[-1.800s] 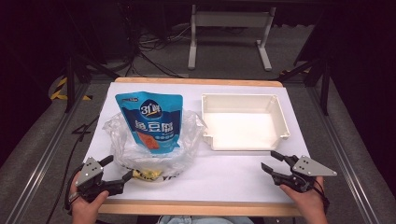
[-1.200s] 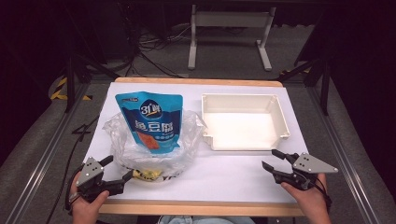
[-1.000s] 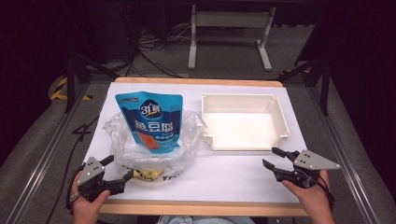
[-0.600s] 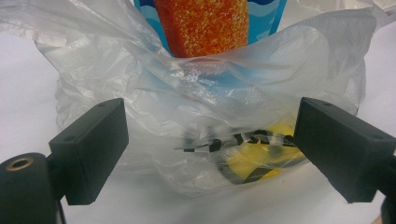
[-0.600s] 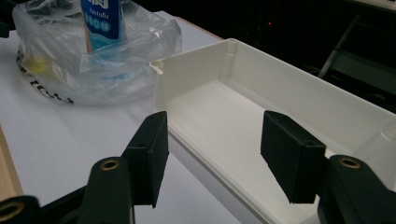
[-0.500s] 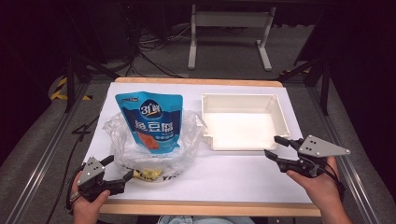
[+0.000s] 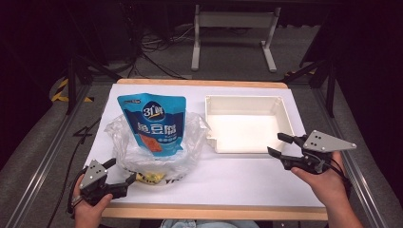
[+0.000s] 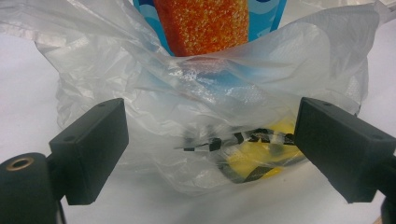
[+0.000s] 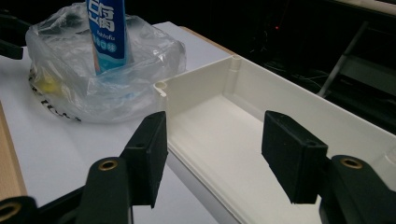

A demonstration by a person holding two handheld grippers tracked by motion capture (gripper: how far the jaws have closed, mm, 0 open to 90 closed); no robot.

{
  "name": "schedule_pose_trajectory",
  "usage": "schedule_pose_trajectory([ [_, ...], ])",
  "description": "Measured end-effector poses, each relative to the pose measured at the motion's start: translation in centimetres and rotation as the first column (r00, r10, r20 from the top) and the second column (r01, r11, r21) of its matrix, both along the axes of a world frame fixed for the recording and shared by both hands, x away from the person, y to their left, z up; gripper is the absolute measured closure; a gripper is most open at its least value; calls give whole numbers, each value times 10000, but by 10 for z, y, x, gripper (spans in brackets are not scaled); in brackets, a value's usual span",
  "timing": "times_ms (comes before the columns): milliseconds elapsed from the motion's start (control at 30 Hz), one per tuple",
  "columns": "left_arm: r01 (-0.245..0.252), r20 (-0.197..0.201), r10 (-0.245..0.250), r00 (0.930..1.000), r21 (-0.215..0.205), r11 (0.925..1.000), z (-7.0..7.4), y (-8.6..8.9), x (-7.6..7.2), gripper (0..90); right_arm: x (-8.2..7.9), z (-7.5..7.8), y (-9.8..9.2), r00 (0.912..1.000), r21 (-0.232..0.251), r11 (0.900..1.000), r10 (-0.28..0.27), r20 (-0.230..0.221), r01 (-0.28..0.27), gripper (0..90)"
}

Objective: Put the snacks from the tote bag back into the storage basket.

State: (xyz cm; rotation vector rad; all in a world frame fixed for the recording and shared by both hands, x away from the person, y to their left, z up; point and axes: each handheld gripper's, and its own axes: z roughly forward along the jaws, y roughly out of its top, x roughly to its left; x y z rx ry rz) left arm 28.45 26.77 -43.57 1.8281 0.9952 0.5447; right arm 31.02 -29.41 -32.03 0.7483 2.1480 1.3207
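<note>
The clear plastic bag (image 7: 157, 147) sits on the counter (image 7: 237, 175) at 9 o'clock from the white tray (image 7: 244, 126). It looks soft, light and crinkly, so pinch its near edge. The left claw (image 7: 119, 176) is wide open beside it. The right claw (image 7: 280, 145) is half open and has been opening, holding nothing.

pouch (image 8: 205, 28) top cut off, yellow packet (image 8: 261, 156) blurred — behind plastic bag (image 8: 116, 60)

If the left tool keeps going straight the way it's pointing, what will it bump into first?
Most likely the crumpled clear plastic bag: it sits right ahead between the open black jaws of the left tool. Something yellow lies just inside the bag, and the blue snack pouch stands behind, though depth is hard to judge.
</note>
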Motion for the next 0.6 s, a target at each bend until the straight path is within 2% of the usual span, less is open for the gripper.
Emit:
schedule_pose_trajectory([
  [167, 9, 17, -9, 10000, 1, 10000, 0, 0, 0, 112, 7, 4, 10, 9993, 74, 9995, 303, 215, -304, 404],
  [433, -7, -1, 7, 10000, -54, 10000, 0, 1, -1, 112, 24, 13, 37, 9952, -68, 9952, 979, 60, -979, 387],
  [600, 33, 3, -33, 10000, -17, 10000, 0, 0, -1, 112, 33, 20, 55, 9901, -132, 9902, 1392, 168, -1390, 377],
])
